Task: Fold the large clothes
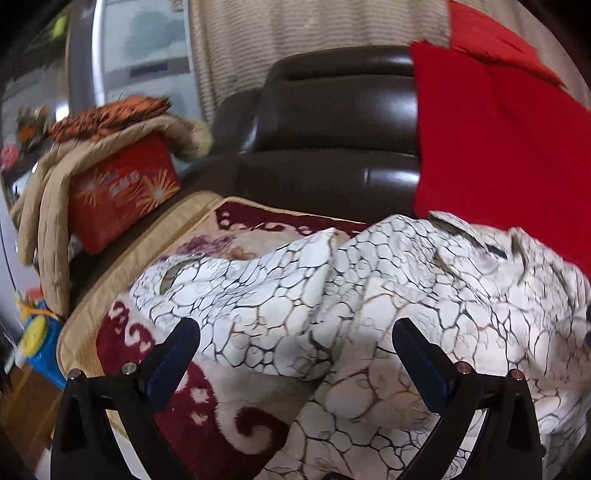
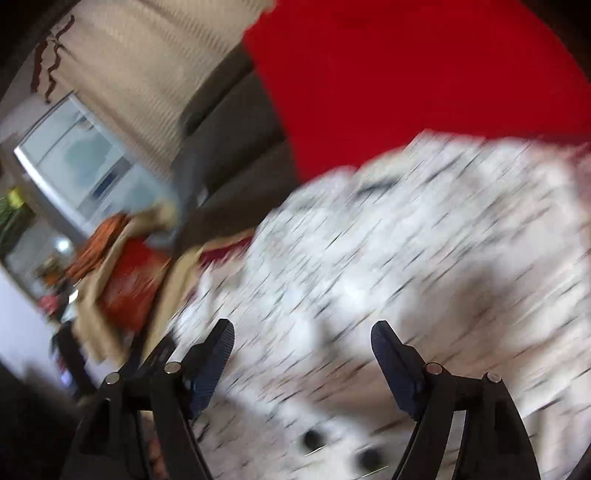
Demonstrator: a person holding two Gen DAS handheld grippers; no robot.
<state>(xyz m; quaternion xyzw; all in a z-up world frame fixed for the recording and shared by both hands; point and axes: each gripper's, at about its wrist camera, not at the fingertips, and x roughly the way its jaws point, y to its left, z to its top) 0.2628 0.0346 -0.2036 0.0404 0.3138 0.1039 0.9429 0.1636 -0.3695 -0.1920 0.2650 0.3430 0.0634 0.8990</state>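
Observation:
A large white garment with a dark crackle print [image 1: 388, 295] lies crumpled on a maroon and cream patterned cover [image 1: 221, 424] over a sofa seat. My left gripper [image 1: 295, 332] is open and empty, just above the garment's near folds. In the right wrist view the same garment [image 2: 406, 258] is heavily blurred, with two dark buttons near the bottom. My right gripper [image 2: 303, 334] is open and empty over it.
A dark leather sofa back [image 1: 332, 122] stands behind. A red cloth [image 1: 498, 129] hangs over it at the right, also in the right wrist view [image 2: 406, 74]. A red box [image 1: 122, 192] under a beige padded coat [image 1: 48, 206] sits at the left. Beige curtain [image 1: 295, 26] behind.

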